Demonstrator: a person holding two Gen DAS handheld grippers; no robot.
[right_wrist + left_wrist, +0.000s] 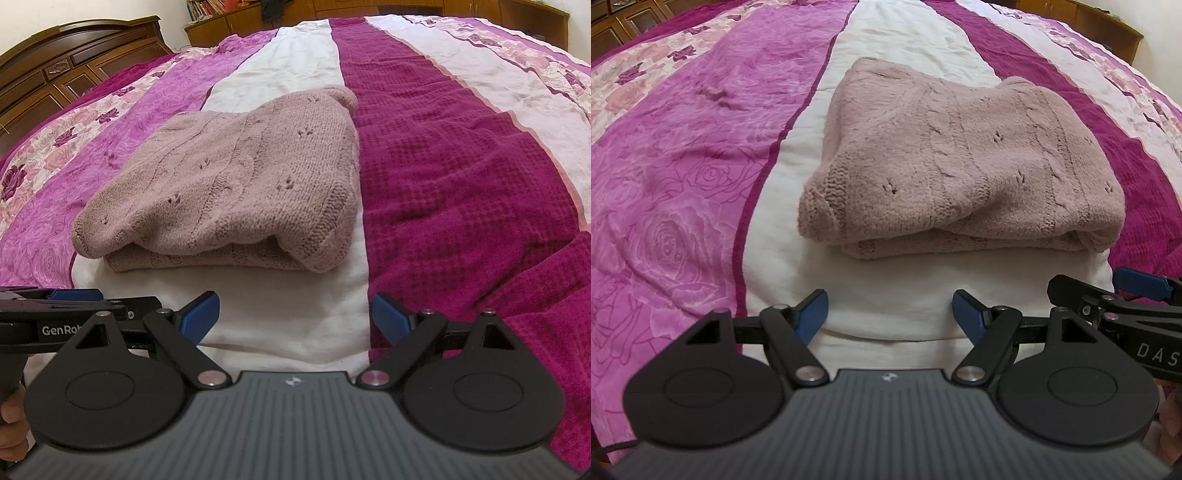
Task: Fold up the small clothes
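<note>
On the bed, left wrist view:
Sweater: a dusty-pink knitted sweater (945,162) lies folded into a thick bundle on the white stripe of the bedspread (683,166), its right edge reaching over the dark magenta stripe
Left gripper: the left gripper (890,314) hangs near the sweater's front fold, short of it and not touching; its blue pads stand wide apart with only white cloth between them
Right gripper: the right gripper (1141,286) shows at the right edge, side on; one blue pad is visible, and its spread cannot be told from here
Background: wooden cabinets (624,22) past the top left corner of the bed

On the bed, right wrist view:
Sweater: the same folded bundle (236,184) sits left of centre, layers stacked at the near edge
Right gripper: its fingers (295,317) are spread wide, empty, over the seam between the white and magenta stripes, apart from the sweater
Left gripper: seen at the left edge (74,295), held by a hand (13,424)
Background: a carved wooden headboard (74,62) at upper left
</note>
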